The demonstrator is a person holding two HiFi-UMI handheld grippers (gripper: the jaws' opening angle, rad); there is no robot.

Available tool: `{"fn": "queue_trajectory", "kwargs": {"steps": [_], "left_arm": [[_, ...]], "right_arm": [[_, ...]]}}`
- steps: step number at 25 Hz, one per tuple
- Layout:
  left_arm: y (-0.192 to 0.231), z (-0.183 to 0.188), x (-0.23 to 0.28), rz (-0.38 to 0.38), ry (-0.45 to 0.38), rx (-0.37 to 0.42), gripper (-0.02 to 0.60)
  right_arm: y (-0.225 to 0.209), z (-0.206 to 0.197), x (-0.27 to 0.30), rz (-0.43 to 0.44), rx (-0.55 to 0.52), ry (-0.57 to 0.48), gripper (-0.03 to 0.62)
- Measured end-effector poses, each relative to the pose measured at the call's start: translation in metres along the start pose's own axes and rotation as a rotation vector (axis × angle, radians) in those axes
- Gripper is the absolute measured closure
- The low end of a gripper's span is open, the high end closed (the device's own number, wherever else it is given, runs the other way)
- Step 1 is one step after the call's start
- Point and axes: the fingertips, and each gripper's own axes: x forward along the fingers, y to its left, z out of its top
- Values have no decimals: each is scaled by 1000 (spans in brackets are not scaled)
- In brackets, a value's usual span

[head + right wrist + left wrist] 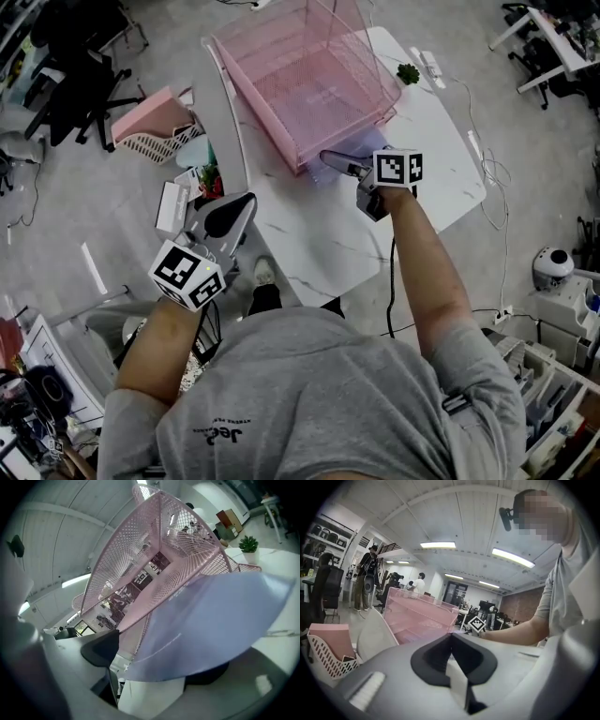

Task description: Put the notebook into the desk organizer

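Observation:
The pink mesh desk organizer (309,75) stands on the white table (319,248). A lavender notebook (345,153) lies partly inside its lowest tier, with one end sticking out at the front. My right gripper (339,161) is at that end. In the right gripper view the notebook (211,625) lies between the jaws, which stand wide apart, and runs into the organizer (154,550); it rests over the lower jaw and the right gripper (154,663) does not pinch it. My left gripper (234,211) hangs off the table's left edge, shut and empty (451,653).
A white basket with a pink folder (150,127) stands on the floor at the left, beside an office chair (75,84). A small plant (408,72) sits at the table's far right. A white box (172,208) lies near the left gripper. People stand far off (365,578).

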Motion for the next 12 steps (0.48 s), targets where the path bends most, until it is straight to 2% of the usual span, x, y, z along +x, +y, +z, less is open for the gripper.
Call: {"fn": "queue_trajectory", "kwargs": {"steps": [6,12], "left_arm": [[3,-1,16,-31,3,3,565],[10,-4,25,-40,4,-10,565]], "right_arm": [[2,1,-2,-130,-234,1,181],[6,3,8,-68,-247,-71,186]]}}
